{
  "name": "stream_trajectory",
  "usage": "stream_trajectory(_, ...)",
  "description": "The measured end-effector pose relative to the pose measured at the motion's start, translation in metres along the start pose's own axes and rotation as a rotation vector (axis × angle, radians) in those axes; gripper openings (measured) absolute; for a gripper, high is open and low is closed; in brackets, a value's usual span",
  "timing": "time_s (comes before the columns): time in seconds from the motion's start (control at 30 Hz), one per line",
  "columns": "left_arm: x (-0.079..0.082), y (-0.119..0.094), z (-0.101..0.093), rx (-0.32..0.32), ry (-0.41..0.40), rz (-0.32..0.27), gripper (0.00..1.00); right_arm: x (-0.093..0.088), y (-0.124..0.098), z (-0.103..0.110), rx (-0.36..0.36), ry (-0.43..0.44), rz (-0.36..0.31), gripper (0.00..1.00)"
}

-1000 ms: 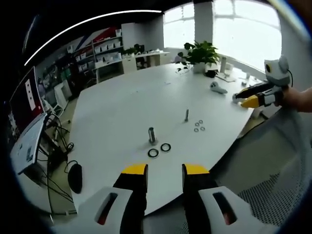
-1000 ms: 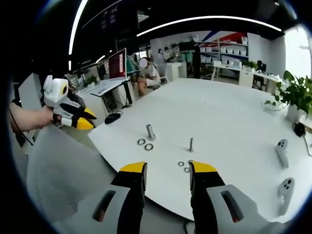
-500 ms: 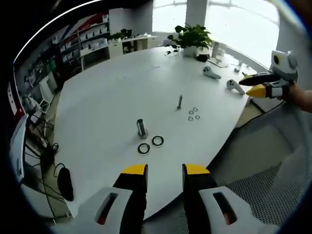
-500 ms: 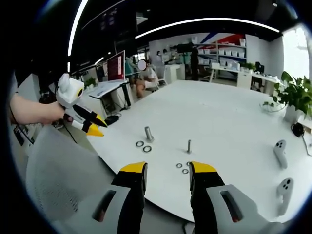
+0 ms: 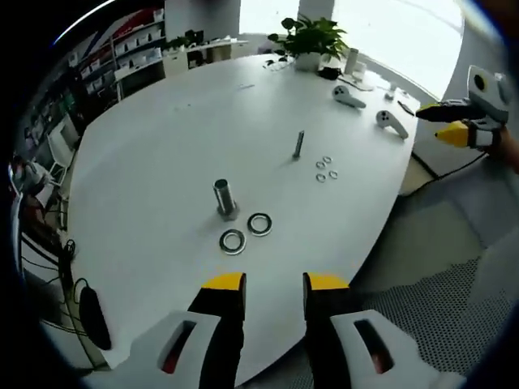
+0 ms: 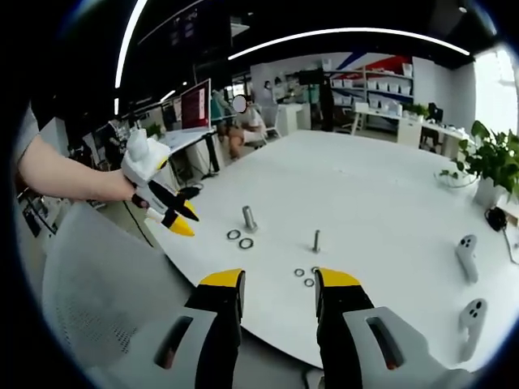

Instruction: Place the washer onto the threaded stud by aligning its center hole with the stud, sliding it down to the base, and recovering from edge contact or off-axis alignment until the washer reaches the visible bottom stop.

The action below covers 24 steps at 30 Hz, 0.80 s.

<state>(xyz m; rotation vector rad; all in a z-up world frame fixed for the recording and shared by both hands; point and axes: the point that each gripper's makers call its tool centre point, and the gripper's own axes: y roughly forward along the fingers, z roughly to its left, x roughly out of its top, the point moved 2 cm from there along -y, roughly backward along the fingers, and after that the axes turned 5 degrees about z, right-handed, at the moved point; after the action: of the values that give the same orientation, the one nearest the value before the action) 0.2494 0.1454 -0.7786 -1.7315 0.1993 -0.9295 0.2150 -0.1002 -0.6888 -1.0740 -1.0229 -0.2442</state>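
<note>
Both grippers are released and hold nothing: the left gripper (image 5: pixel 274 282) and right gripper (image 6: pixel 279 279) hang off the table (image 5: pixel 162 138) edge. Two washers (image 5: pixel 246 232) lie flat near that edge, just beside the upright stud (image 5: pixel 224 198). Three smaller rings (image 5: pixel 325 169), probably washers, lie by a thin stud (image 5: pixel 298 144).

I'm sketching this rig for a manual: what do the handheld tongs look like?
Both tongs match: the left tongs and right tongs have black jaws with yellow tips on light grey bodies with dark slots showing red. From the side, the left tongs carry a rounded white housing above.
</note>
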Motion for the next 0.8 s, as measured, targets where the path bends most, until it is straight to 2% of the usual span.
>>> stream_trajectory(0.2, -0.007, 0.012, 0.009, 0.002, 0.050, 0.069, 0.26, -0.001, 0.000, -0.003, -0.016, -0.007, 0.003, 0.37)
stream_trajectory(0.33, -0.004, 0.013, 0.016, -0.002, 0.031, 0.063, 0.26, 0.000, 0.000, -0.003, -0.017, 0.000, -0.003, 0.37)
stream_trajectory(0.43, -0.002, 0.017, 0.024, 0.017, 0.068, 0.079, 0.26, 0.000, -0.001, -0.003, -0.017, 0.004, -0.002, 0.37)
stream_trajectory(0.63, 0.010, 0.024, 0.029, -0.001, 0.067, 0.101, 0.26, 0.000, -0.001, -0.004, -0.024, 0.005, -0.001, 0.37)
stream_trajectory(0.73, 0.013, 0.027, 0.029, -0.002, 0.104, 0.112, 0.26, 0.000, -0.001, -0.004, -0.025, 0.000, 0.003, 0.37)
stream_trajectory(0.8, 0.010, 0.032, 0.034, 0.001, 0.144, 0.148, 0.26, 0.000, -0.001, -0.004, -0.027, 0.000, 0.000, 0.37)
